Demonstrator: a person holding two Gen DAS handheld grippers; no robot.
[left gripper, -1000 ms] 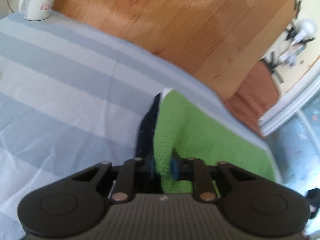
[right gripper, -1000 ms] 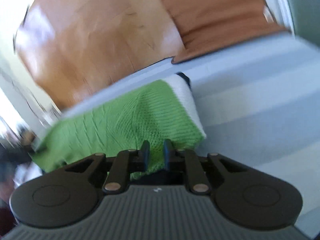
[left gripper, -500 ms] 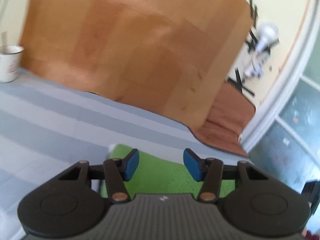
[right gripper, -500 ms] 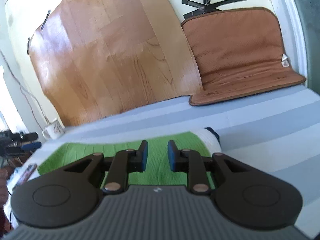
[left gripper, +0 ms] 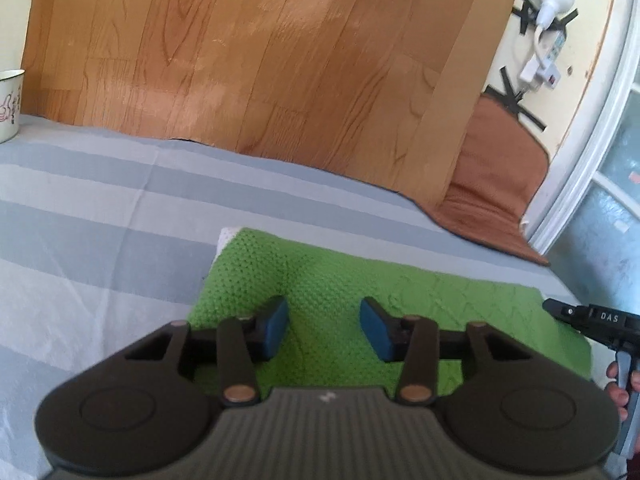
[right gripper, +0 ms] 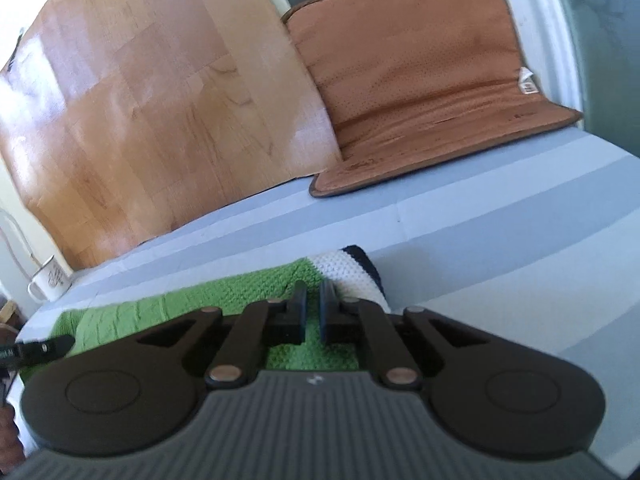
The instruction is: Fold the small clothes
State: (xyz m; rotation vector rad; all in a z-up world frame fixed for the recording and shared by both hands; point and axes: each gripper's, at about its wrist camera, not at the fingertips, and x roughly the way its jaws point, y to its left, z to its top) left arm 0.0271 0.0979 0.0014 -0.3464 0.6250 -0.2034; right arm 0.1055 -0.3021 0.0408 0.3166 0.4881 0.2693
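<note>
A green knitted garment (left gripper: 360,276) lies folded flat on the striped grey sheet (left gripper: 100,208), with a white strip (left gripper: 226,236) showing at its left end. In the right wrist view the same garment (right gripper: 224,292) ends in a white and navy band (right gripper: 348,268). My left gripper (left gripper: 325,326) hovers over the garment's near edge, jaws apart and closing, with nothing between them. My right gripper (right gripper: 313,312) sits over the banded end, jaws closing and almost together, gripping nothing. Each gripper's tip shows at the edge of the other's view.
A white enamel mug (left gripper: 10,104) stands at the sheet's far left corner. A wood-pattern panel (left gripper: 260,60) leans along the back, and a brown cushion (right gripper: 420,80) rests at the back right. A window frame borders the right side.
Both grippers let go of the green garment and drew back. The garment now lies flat. The left jaws opened wide; the right jaws opened a little, then narrowed again.
</note>
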